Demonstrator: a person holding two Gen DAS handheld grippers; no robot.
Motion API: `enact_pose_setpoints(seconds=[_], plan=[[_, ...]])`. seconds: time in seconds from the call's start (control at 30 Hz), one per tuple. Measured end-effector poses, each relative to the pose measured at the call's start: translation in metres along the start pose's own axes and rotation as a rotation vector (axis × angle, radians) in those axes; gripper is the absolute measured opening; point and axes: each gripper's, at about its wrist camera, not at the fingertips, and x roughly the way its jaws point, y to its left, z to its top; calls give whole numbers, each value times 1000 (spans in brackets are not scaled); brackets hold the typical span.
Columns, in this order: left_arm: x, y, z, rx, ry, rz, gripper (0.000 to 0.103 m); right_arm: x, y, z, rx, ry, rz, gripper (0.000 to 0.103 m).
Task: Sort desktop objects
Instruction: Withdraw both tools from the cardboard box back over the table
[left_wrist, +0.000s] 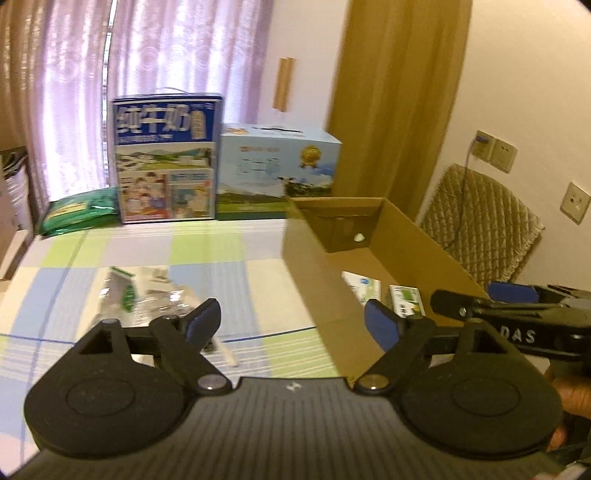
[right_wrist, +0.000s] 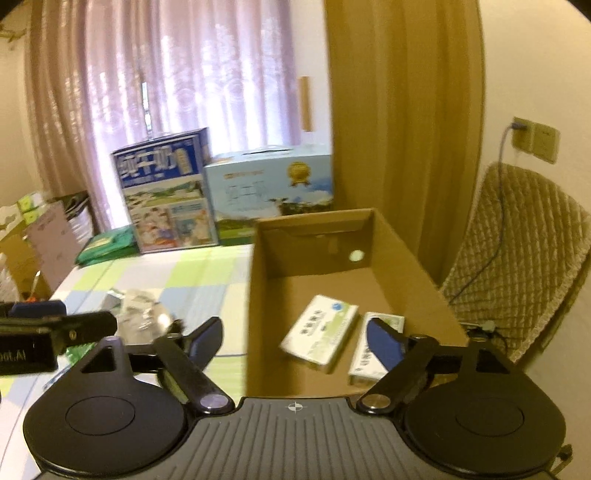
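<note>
Both tools are released and carry nothing: the left tool has its jaws spread wide above the near edge of the counter, and the right tool is just as open over the near end of the cardboard box. My reading is that this falls between a drop and the next pick. Two small white-and-green packets already lie flat on the box floor, side by side, while a heap of clear-wrapped sachets waits on the checked cloth toward the counter's left side, well apart from the box. The next move probably belongs to the left tool: go forward and down to the heap and close on a single piece. The crinkly, shiny wrap looks slippery and tangled, so separating one item may be awkward. Along the counter's far edge stand a blue milk carton, a pale blue carton and a green bag; none blocks the reach. The box's tall near wall must be cleared when carrying across.
</note>
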Motion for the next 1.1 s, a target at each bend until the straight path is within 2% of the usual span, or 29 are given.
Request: enact_pose_setpoints(seconds=[0.03, 0.13, 0.47, 0.77, 1.1], plan=[[-6, 6, -1, -1, -4, 6, 87, -2, 7, -2, -7, 0, 7, 94], [-24, 22, -6, -1, -15, 33, 90, -10, 27, -6, -24, -1, 29, 101], [-67, 66, -23, -13, -40, 103, 102, -19, 83, -20, -105, 34, 85, 101], [-83, 99, -39, -11, -26, 160, 102, -18, 111, -31, -141, 53, 118, 101], [-84, 153, -77, 12, 56, 251, 102, 8, 136, -58, -172, 118, 176, 101]])
